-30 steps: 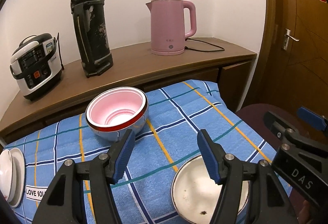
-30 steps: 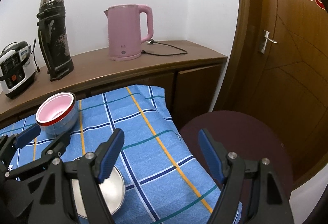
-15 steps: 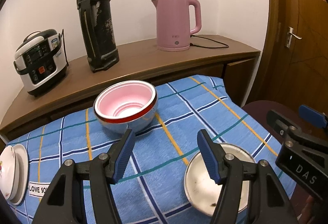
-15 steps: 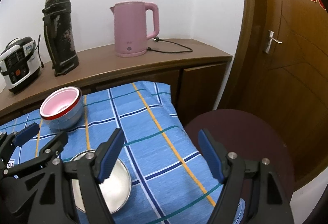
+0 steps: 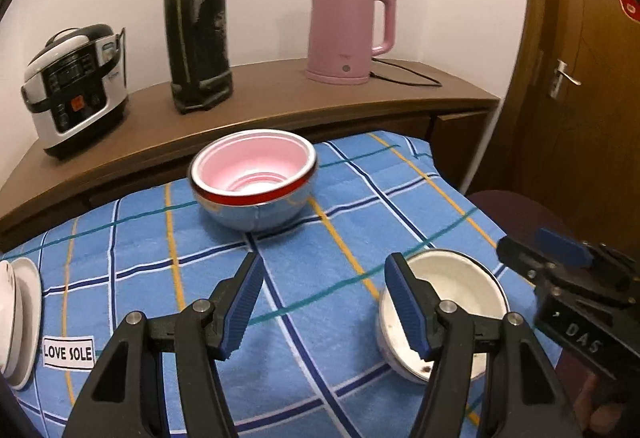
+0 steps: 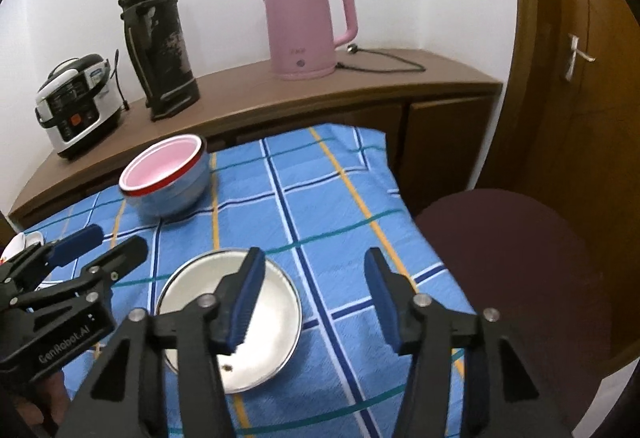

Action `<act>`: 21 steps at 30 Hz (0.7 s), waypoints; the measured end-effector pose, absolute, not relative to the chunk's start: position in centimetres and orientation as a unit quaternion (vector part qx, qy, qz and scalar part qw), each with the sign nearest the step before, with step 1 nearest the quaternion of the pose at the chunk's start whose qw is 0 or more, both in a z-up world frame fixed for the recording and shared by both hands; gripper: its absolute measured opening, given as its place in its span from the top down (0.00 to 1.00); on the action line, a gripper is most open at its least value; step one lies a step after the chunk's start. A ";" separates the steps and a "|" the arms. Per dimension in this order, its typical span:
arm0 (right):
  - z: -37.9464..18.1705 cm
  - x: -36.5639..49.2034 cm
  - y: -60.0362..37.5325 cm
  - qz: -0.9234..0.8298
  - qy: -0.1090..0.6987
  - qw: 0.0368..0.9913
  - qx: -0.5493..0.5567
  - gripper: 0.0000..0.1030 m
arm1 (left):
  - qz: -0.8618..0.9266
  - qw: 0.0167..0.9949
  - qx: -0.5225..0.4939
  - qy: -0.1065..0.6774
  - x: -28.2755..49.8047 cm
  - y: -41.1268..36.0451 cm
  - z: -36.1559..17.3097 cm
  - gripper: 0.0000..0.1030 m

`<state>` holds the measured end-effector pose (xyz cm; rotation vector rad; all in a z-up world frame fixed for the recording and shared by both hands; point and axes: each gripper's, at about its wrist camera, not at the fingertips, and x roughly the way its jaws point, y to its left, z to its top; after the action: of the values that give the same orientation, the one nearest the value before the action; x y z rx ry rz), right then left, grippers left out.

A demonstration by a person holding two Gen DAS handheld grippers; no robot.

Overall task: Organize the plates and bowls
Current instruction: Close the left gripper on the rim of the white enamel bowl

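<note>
A metal bowl with a pink inside and a red rim (image 5: 254,177) (image 6: 164,177) stands at the back of the blue checked cloth (image 5: 132,238). Nearer lies a white enamel bowl (image 5: 460,290) (image 6: 272,322). My left gripper (image 5: 326,310) hovers open over bare cloth between the two bowls, nothing in it. My right gripper (image 6: 314,298) is closing. Its left finger (image 6: 246,294) is over the white bowl's inside and its right finger is outside, so the bowl's right rim lies between them. I see no pad pressing on it. White plates (image 5: 20,318) sit at the cloth's left edge.
Behind the cloth, a wooden sideboard (image 5: 280,97) carries a rice cooker (image 5: 76,85), a black thermos (image 5: 198,17) and a pink kettle (image 5: 344,33) with its cord. A dark round stool (image 6: 520,266) and a wooden door (image 6: 580,77) are on the right.
The right gripper's jaws have narrowed and it has sunk toward the white bowl, which now sits under its left finger. The left gripper drifted slightly; its jaws are unchanged.
</note>
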<state>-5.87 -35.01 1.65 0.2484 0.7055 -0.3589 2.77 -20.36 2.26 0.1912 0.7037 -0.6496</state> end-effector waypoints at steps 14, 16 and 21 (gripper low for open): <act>-0.7 -5.8 -34.3 -0.122 0.376 0.907 0.145 0.70 | -0.325 0.860 0.142 0.367 0.9 -22.8 0.3 0.68; -1.1 -5.7 -34.3 -0.118 0.381 0.905 0.152 0.76 | -0.321 0.859 0.149 0.371 0.8 -23.1 -0.1 0.73; -1.5 -5.6 -34.4 -0.124 0.383 0.903 0.153 0.82 | -0.312 0.857 0.155 0.380 1.1 -23.2 -0.8 0.80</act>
<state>-5.57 -34.38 -1.51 0.3156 0.7922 -0.2554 1.10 -23.21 -0.76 0.3262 0.7992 -0.6546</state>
